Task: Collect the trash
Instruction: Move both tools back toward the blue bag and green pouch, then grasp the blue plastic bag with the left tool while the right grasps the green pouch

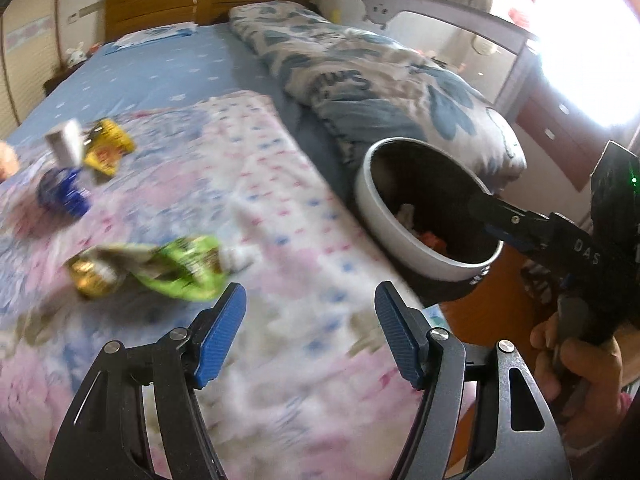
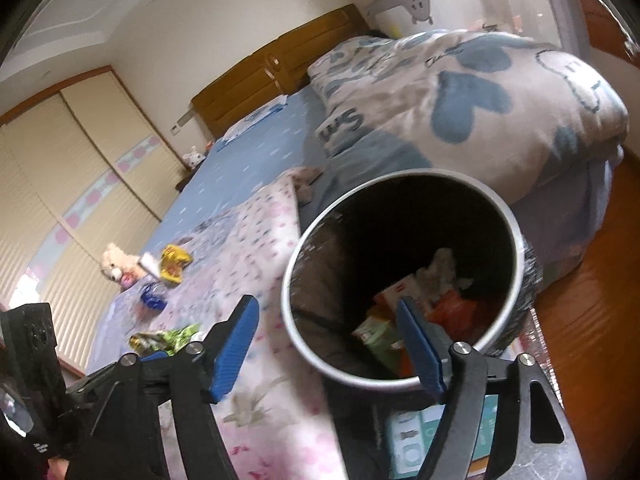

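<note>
**Two open grippers, wrappers still on the bed**

Two blue-padded grippers are in view, both with jaws spread wide and holding nothing. The left gripper (image 1: 310,334) hangs above the pink-and-blue floral blanket (image 1: 248,184) near the foot edge of the bed. Just ahead of its left pad lies a crumpled green snack wrapper (image 1: 182,266), touching a gold foil wrapper (image 1: 90,276). Farther up the blanket sit a blue crumpled wrapper (image 1: 64,192), a yellow snack packet (image 1: 106,150) and a small white box (image 1: 66,144) (all blurred, so details are unclear). The right gripper (image 2: 328,342) is over the round white-rimmed waste bin (image 2: 292,264), which stands beside the bed's side edge; its right pad sits inside the opening. The bin holds orange, green and white scraps. A folded grey-blue heart-print quilt (image 2: 472,96) lies behind it on the bed.
</note>
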A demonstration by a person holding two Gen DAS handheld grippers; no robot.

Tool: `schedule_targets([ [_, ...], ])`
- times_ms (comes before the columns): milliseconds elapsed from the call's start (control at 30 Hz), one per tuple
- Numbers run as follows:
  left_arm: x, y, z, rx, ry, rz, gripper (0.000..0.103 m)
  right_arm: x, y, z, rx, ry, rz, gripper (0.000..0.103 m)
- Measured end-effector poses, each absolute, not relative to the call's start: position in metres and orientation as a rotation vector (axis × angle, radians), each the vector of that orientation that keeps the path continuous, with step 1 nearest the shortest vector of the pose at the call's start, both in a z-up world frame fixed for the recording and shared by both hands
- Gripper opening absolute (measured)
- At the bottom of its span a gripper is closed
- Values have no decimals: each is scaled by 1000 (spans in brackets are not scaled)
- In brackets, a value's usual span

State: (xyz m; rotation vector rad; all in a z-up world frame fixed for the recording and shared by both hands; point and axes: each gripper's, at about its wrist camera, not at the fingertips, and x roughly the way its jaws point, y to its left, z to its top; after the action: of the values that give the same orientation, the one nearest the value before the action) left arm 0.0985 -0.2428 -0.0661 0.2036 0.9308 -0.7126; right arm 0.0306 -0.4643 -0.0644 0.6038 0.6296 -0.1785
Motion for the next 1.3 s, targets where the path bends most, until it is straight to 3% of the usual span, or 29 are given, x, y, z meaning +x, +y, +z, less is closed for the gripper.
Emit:
schedule_targets([
  [633, 113, -120, -86, 113, 972, -509, 68, 67, -382, -71, 491, 706, 31, 84],
  [1067, 168, -66, -91, 48, 988, -337, 69, 107, -315, -71, 262, 756, 319, 88],
  [1300, 212, -73, -87, 35, 987, -310, 77, 133, -304, -79, 204, 791, 370, 88],
])
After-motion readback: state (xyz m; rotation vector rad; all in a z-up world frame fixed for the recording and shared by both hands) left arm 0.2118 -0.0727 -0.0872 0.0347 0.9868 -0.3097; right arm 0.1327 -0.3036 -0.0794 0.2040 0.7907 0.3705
